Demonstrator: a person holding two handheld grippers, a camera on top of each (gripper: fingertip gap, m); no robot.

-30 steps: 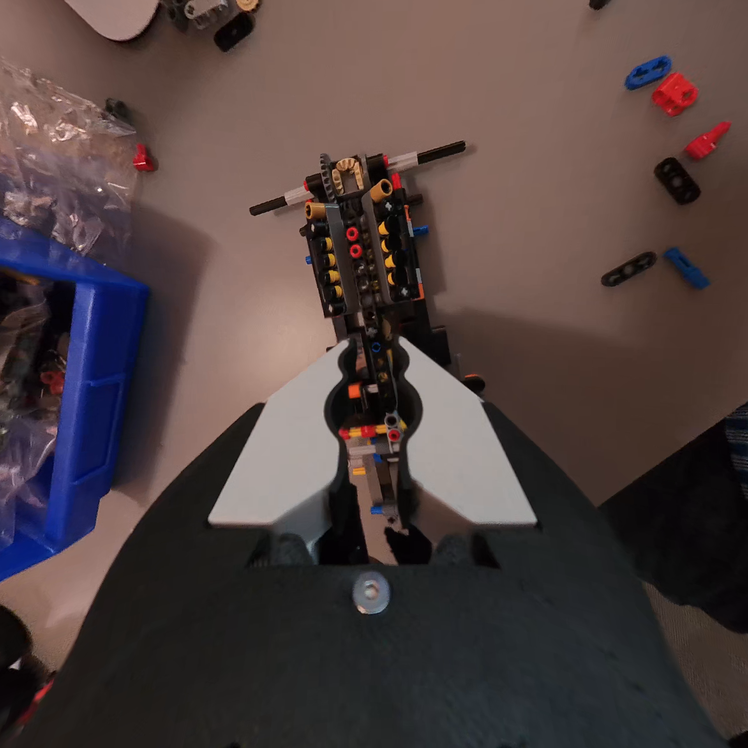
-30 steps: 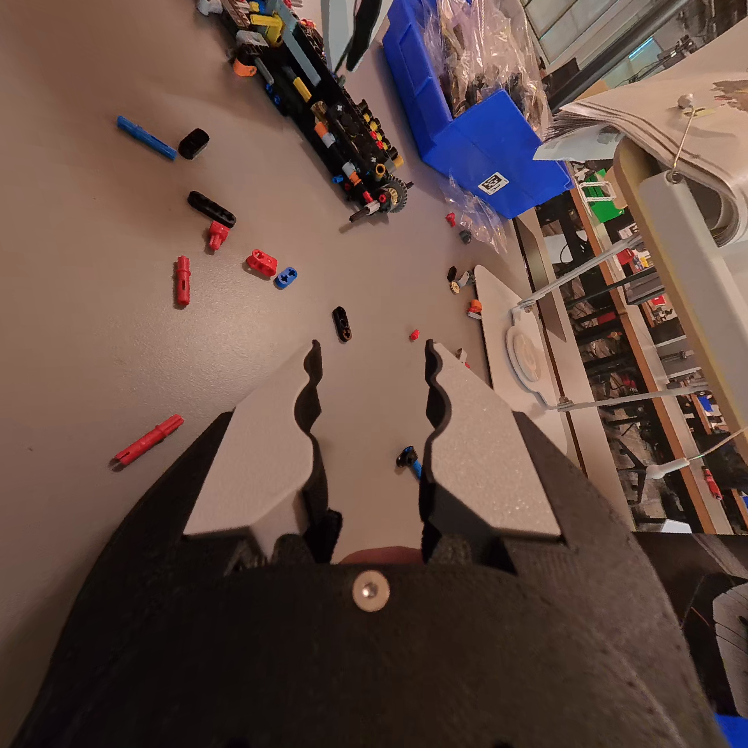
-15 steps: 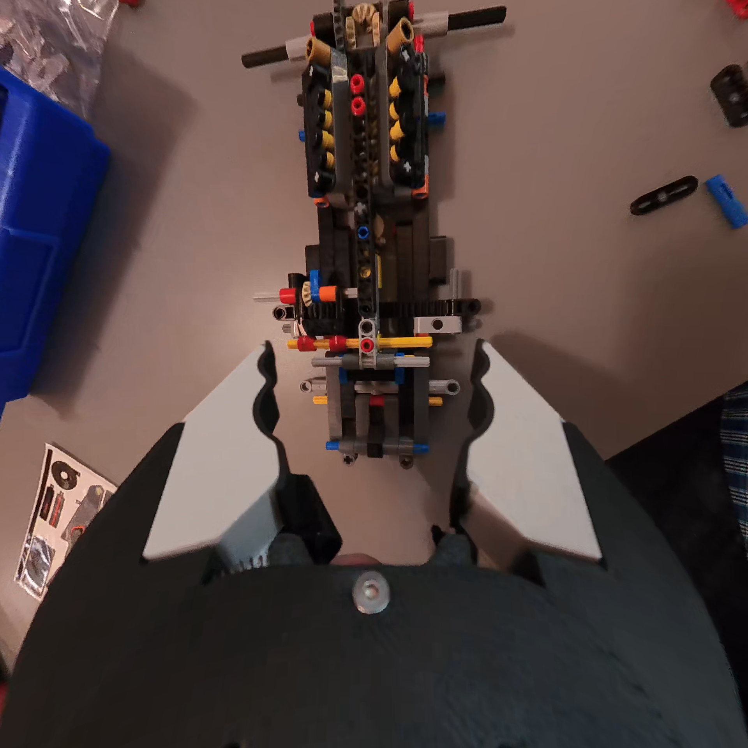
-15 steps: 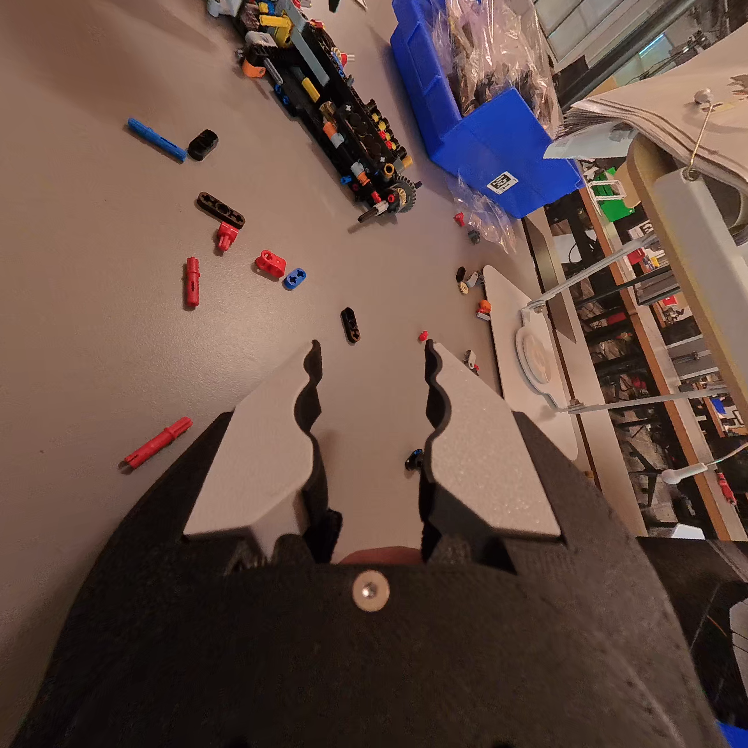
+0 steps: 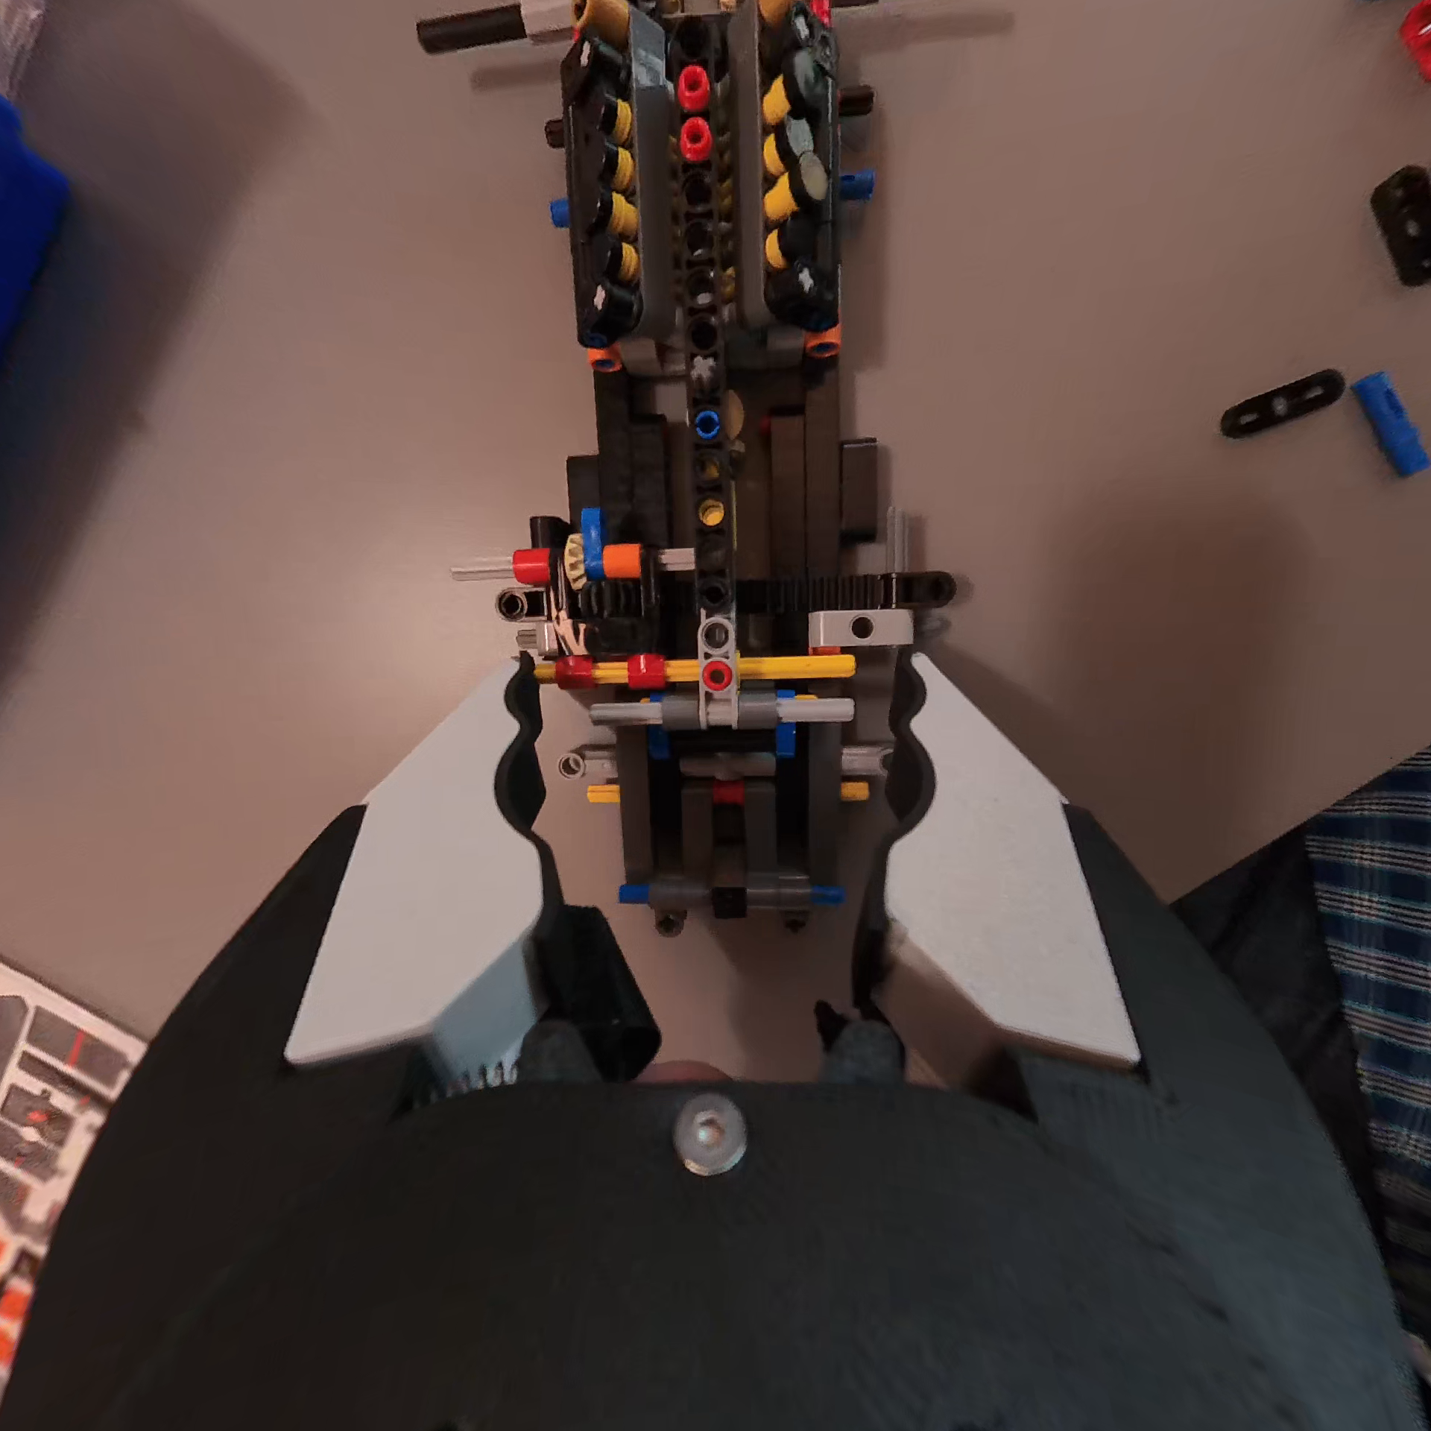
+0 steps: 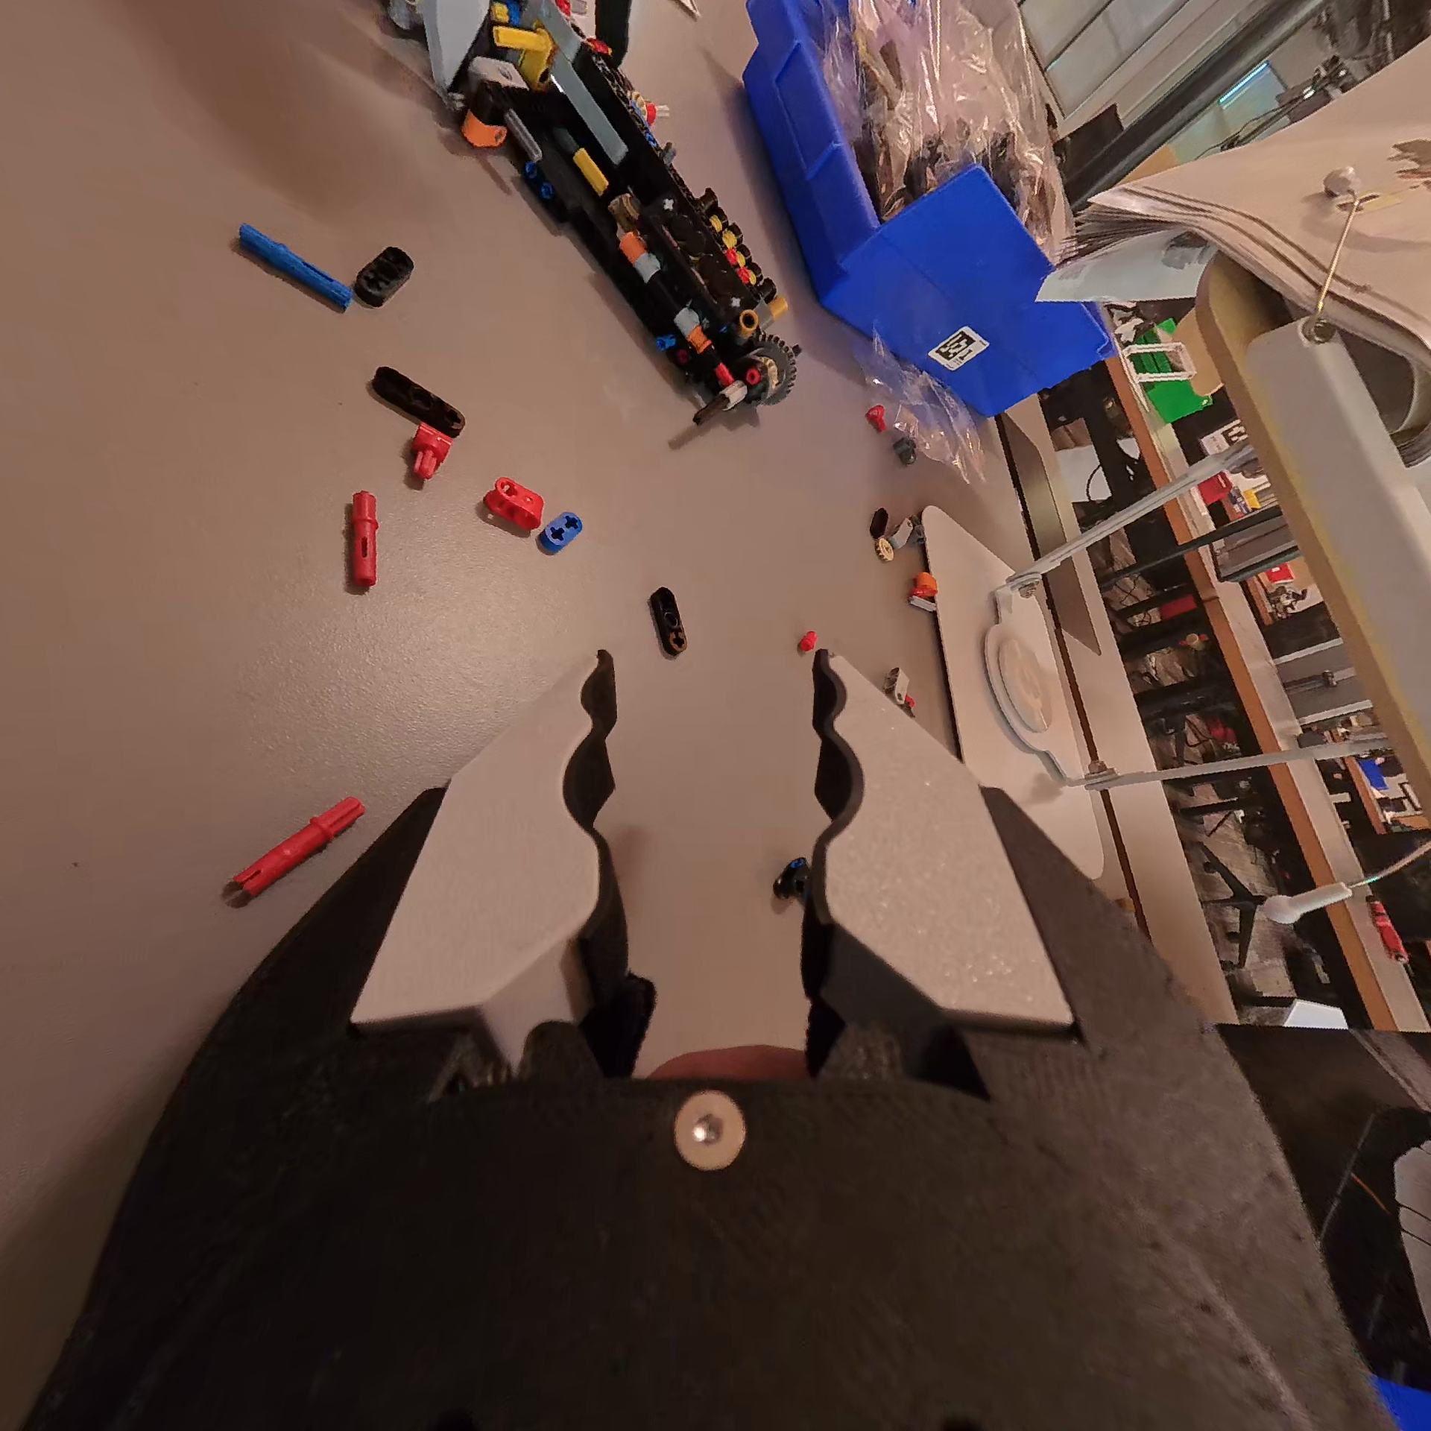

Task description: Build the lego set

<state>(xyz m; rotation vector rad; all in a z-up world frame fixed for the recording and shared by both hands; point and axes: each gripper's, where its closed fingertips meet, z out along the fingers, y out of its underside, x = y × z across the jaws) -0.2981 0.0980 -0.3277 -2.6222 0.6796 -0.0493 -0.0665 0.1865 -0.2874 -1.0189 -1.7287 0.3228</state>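
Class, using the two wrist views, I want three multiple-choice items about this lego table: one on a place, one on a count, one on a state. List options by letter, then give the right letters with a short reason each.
1. Where does the near end of the lego build lie in relation to the left gripper?
A. between its two fingers
B. beyond the blue bin
C. on top of the gripper body

2. How many red bushes sit on the yellow axle?
A. none
B. two
C. five

3. What is the state of the right gripper?
A. shut on a red pin
B. shut on nothing
C. open, holding nothing

Answers: 1 A, the build's end lies in the gap between the spread fingers; 2 B, two red bushes show toward the axle's left end; 3 C, bare table shows between its separated fingers.
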